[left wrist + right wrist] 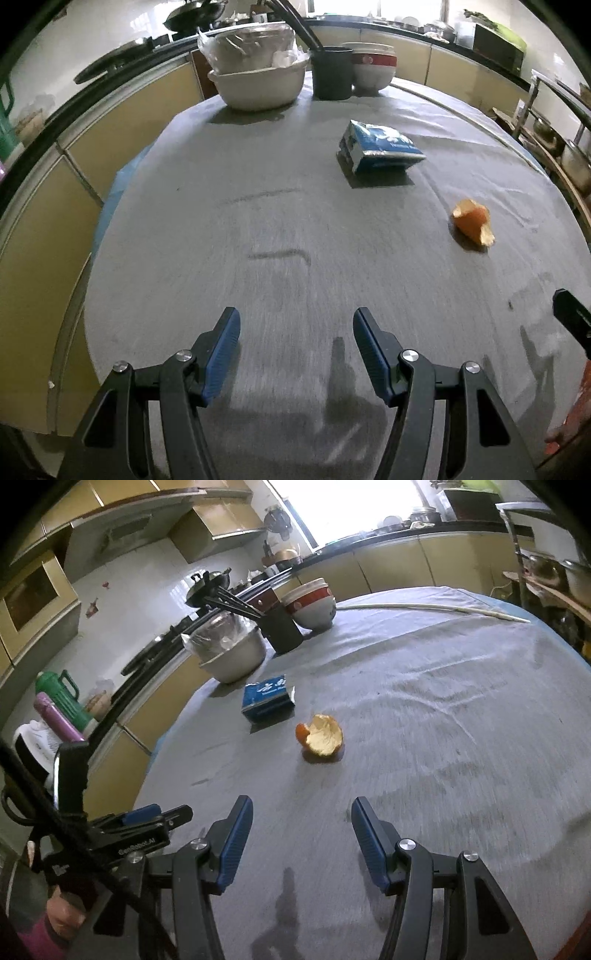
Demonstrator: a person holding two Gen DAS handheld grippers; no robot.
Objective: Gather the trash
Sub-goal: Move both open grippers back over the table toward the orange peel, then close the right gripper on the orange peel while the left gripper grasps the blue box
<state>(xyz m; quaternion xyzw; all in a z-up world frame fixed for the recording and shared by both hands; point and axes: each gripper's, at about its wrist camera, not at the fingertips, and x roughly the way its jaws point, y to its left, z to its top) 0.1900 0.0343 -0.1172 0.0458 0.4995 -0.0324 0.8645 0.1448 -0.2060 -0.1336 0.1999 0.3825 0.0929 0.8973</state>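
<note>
Both claws spread wide, holding nothing: left claw [296, 354], right claw [302, 843]. Ahead of right: orange peel [321, 734], blue packet [268, 698] beyond, bowls [234, 653] farther back, unobstructed.

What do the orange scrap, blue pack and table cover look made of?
Orange scrap: citrus peel, likely; orange skin outside, pale matte pith inside the curled cup.
Blue pack: seems glossy printed plastic film or coated paper; it catches light, edges look crimped.
Table cover: grey woven cloth, matte, creased.
</note>
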